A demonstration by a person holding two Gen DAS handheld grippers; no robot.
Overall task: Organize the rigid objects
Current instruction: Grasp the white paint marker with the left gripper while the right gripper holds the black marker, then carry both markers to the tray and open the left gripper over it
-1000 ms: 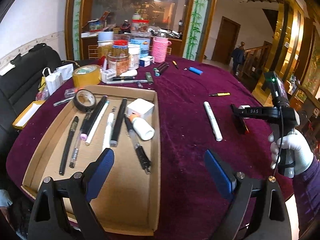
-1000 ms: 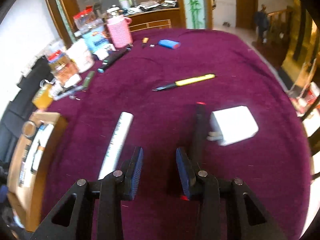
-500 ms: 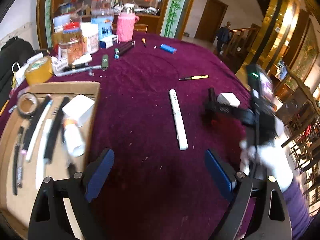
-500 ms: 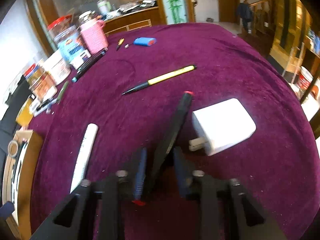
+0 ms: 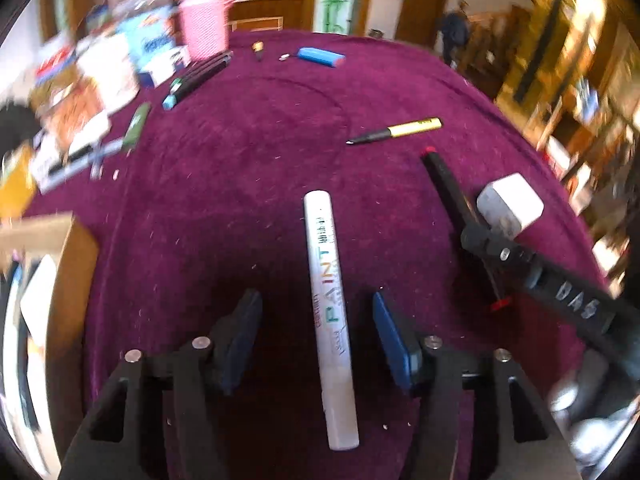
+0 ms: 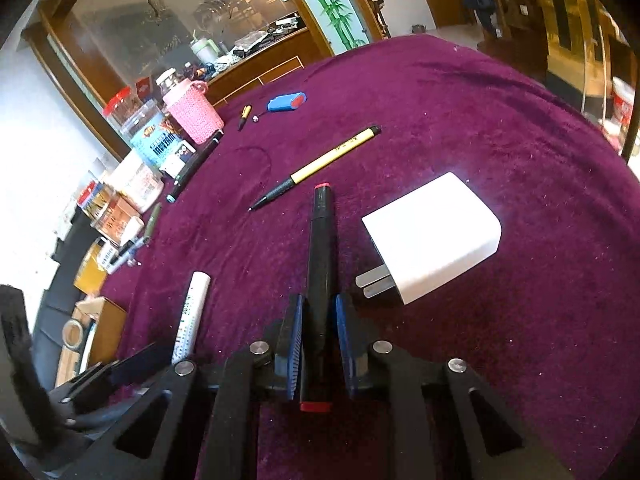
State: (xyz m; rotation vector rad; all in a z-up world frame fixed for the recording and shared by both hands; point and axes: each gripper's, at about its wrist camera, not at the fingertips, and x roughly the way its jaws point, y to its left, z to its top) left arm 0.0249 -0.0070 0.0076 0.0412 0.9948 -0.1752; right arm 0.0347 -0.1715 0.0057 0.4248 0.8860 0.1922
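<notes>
Left gripper (image 5: pixel 318 336): released, its blue pads standing apart on either side of the white paint marker, touching neither side of it.
White paint marker (image 5: pixel 329 312): lies flat on the surface, running lengthwise between the left gripper's pads, its near end under the gripper and its far end pointing away; in the right wrist view (image 6: pixel 191 316) it lies to the left of the right gripper.
Right gripper (image 6: pixel 319 334): clenched on the black marker, both blue pads pressed against its barrel.
Black marker (image 6: pixel 320 280): red at both ends, held low over the surface, its far end pointing away; in the left wrist view (image 5: pixel 444 184) it sticks out ahead of the right gripper.
White charger (image 6: pixel 434 236): just beside the black marker on its right, prongs facing the gripper, resting on the surface.
Surface (image 6: pixel 480 128): covered in purple cloth.
Cardboard box (image 5: pixel 68 264): at the left edge, blurred, with items inside that cannot be made out.
Yellow pen (image 6: pixel 316 168): beyond the black marker's tip, lying at a slant.
Blue lighter (image 6: pixel 286 102): farther back, near a small yellow-and-black pen (image 6: pixel 244 116).
Pink cup (image 6: pixel 194 112): at the far left, among jars and boxes.
</notes>
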